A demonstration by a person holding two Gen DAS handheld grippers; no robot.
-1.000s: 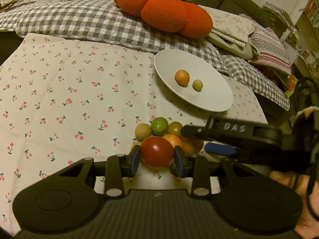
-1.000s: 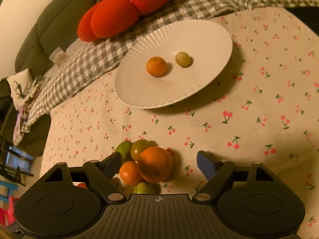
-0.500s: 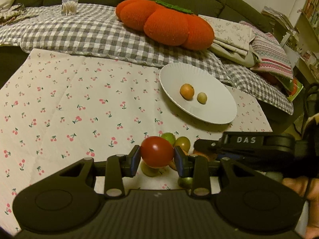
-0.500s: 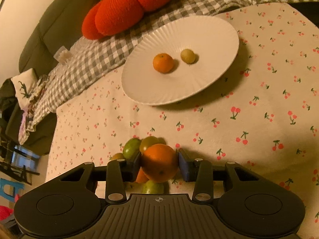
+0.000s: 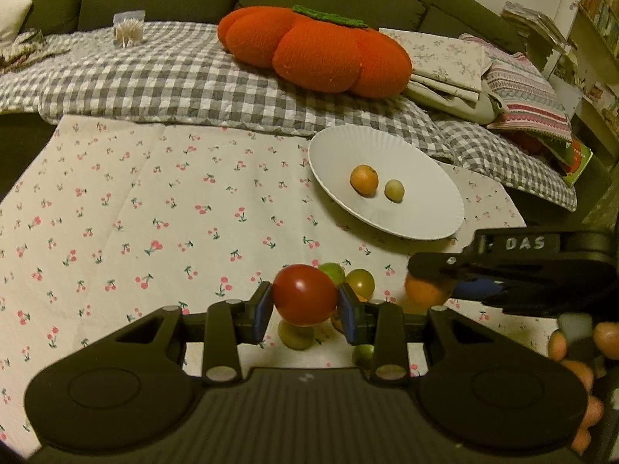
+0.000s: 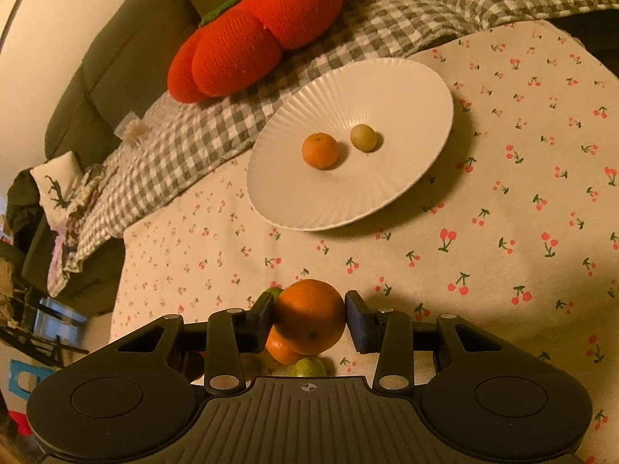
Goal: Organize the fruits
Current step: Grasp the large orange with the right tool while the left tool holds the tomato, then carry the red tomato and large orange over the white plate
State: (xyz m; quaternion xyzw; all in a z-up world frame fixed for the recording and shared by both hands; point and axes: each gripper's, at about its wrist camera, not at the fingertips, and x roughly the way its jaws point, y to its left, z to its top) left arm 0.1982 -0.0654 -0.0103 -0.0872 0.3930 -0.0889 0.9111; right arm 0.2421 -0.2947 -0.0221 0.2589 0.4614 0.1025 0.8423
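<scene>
The left gripper [image 5: 305, 305] clamps a red tomato [image 5: 305, 295] above the cherry-print tablecloth [image 5: 154, 212]. The right gripper [image 6: 309, 319] pinches an orange [image 6: 309, 315] over the leftover pile, seemingly greenish fruits [image 5: 359, 282]. A small orange [image 6: 320, 150] and a yellow-green fruit [image 6: 363, 137] sit side by side on the white plate [image 6: 406, 89].

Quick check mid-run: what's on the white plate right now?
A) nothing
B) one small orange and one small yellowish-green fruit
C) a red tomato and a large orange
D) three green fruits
B: the white plate holds only a small orange and a yellowish-green fruit, side by side.
</scene>
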